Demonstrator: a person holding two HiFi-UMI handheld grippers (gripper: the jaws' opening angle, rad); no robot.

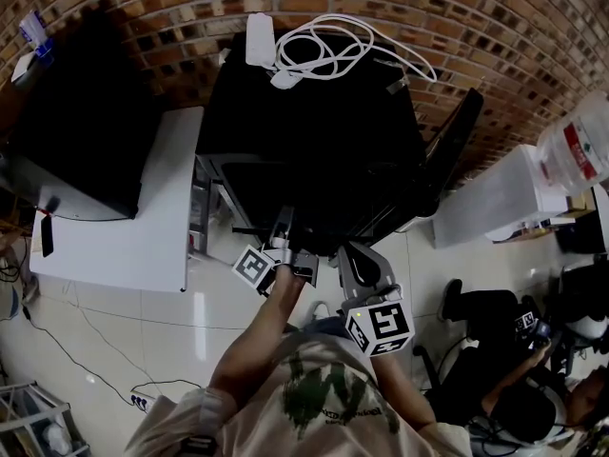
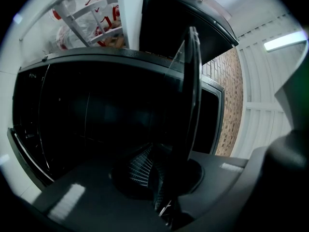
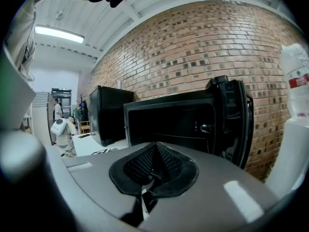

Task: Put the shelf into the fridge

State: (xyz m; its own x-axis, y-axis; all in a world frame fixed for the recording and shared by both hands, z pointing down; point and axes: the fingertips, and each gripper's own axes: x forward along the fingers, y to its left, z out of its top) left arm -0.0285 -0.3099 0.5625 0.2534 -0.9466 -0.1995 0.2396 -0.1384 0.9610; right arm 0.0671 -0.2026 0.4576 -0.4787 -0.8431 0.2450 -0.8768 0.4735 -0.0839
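Note:
A black mini fridge (image 1: 314,131) stands against the brick wall with its door (image 1: 447,150) swung open to the right. My left gripper (image 1: 284,228) reaches to the fridge's open front. In the left gripper view this gripper (image 2: 166,178) is shut on the shelf (image 2: 190,81), a thin dark-rimmed glass pane seen edge-on and rising from the jaws before the dark cavity (image 2: 96,120). In the head view the shelf is hard to make out. My right gripper (image 1: 350,257) hangs just below the opening, to the right of the left one. Its jaws (image 3: 152,170) are shut with nothing between them, facing the fridge (image 3: 169,122) and door (image 3: 234,120).
A white cable (image 1: 333,46) lies on the fridge top. Left of the fridge a white table (image 1: 124,227) carries a second black box (image 1: 86,131). At the right, a water bottle (image 1: 580,141) stands on a white cabinet (image 1: 495,198), and a person (image 1: 495,369) sits low.

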